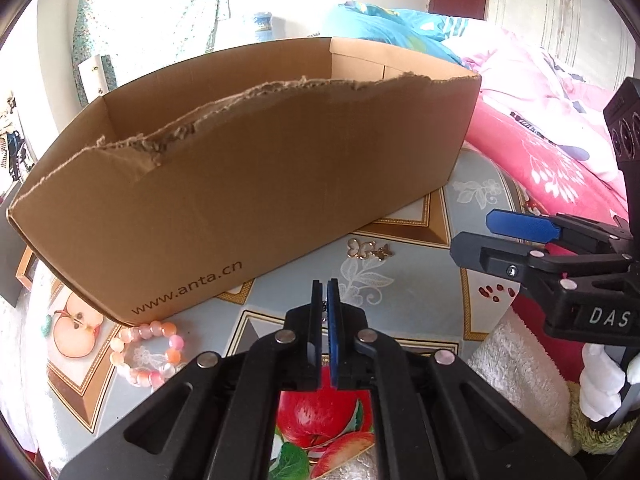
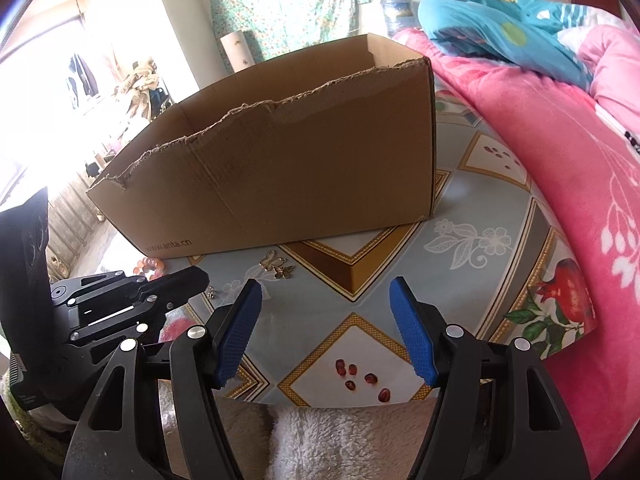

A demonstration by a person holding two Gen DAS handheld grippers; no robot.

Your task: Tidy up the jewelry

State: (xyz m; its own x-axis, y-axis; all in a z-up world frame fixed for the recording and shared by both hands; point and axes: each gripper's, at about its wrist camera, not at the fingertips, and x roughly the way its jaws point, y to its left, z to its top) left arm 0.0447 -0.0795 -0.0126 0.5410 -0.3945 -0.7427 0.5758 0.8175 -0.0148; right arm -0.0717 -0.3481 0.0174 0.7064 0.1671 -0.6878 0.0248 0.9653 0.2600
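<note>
A: left wrist cam sat low over the tablecloth (image 1: 400, 240), tilted down, cardboard box (image 1: 248, 184) close at 12 o'clock.

B: right wrist cam did too; both shared box and butterfly charm (image 2: 276, 266).

I note gold butterfly charms (image 1: 369, 250) flat beside torn cardboard box (image 1: 256, 176), pink bead bracelet (image 1: 149, 354) at its corner.

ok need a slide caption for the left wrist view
Left gripper, fingers shut, faces a torn cardboard box on a fruit-print tablecloth; bead bracelet and butterfly charms lie before it.
</note>
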